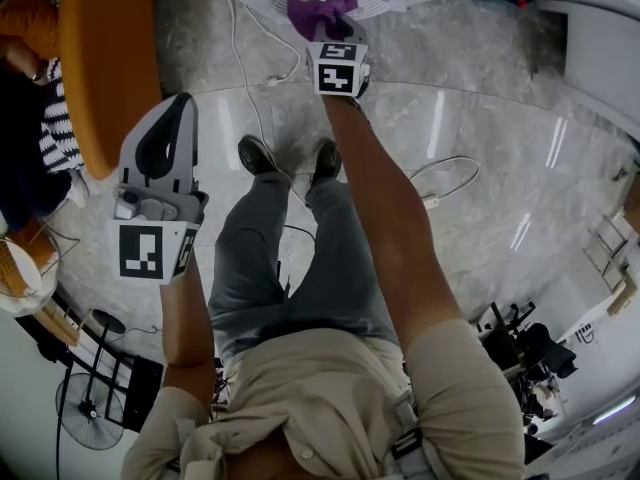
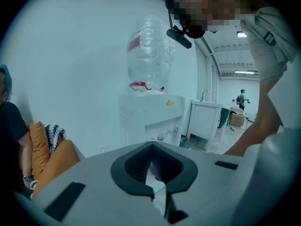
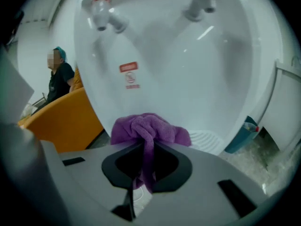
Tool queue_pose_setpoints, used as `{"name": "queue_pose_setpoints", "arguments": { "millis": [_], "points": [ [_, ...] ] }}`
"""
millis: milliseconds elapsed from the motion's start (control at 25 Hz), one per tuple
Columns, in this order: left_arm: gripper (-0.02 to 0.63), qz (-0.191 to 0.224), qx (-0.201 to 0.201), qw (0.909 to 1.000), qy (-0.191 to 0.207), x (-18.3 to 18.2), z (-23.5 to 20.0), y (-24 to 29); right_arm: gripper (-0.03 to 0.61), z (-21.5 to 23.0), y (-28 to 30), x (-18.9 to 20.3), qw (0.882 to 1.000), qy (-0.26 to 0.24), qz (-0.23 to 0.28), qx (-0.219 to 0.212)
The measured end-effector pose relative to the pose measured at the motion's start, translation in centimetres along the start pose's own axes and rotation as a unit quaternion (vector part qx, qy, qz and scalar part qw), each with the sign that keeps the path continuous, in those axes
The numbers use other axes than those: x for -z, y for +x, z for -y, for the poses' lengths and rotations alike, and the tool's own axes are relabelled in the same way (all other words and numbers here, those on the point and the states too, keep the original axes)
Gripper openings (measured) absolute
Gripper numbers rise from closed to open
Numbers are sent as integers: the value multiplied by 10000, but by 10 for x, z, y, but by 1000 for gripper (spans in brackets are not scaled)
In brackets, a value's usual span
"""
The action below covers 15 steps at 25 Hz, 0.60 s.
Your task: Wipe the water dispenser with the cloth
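Right hand-held gripper (image 3: 146, 150) clamped on the purple cloth (image 3: 150, 128) before the water dispenser (image 3: 188, 79), below its taps (image 3: 106, 18); left hand-held gripper (image 2: 151, 163) narrow, empty, well apart.

I read this as an office or lounge-type workspace. A polished stone floor (image 1: 480, 198) fills the head view, with an orange sofa (image 1: 105, 58) upper left and a floor fan (image 1: 88, 408) lower left. The left gripper view shows a bottled water dispenser (image 2: 150, 121) mid-frame and ceiling strip lights (image 2: 245, 72) at right.
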<state>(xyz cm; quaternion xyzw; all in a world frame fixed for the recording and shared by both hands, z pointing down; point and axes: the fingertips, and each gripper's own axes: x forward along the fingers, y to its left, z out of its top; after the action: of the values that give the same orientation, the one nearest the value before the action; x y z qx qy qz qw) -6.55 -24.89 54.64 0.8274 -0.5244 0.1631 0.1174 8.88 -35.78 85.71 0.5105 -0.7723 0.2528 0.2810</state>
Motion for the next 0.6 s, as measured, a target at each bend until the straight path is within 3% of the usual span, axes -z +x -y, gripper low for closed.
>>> {"name": "queue_pose_setpoints", "arguments": {
  "millis": [120,320,440,600],
  "points": [
    [15,-35,33,10000,28,0,4,5,38,-21,8,1,9998,59,-28,-176],
    [15,-40,122,9999,36,-2,12,17,38,-4,2,-1,9998,176,29,-93],
    [15,-61,208,9998,54,-3,20,25,38,32,-4,3,9993,321,95,193],
    [15,-106,279,9995,99,-5,29,37,38,114,-16,7,9912,938,212,910]
  ]
}}
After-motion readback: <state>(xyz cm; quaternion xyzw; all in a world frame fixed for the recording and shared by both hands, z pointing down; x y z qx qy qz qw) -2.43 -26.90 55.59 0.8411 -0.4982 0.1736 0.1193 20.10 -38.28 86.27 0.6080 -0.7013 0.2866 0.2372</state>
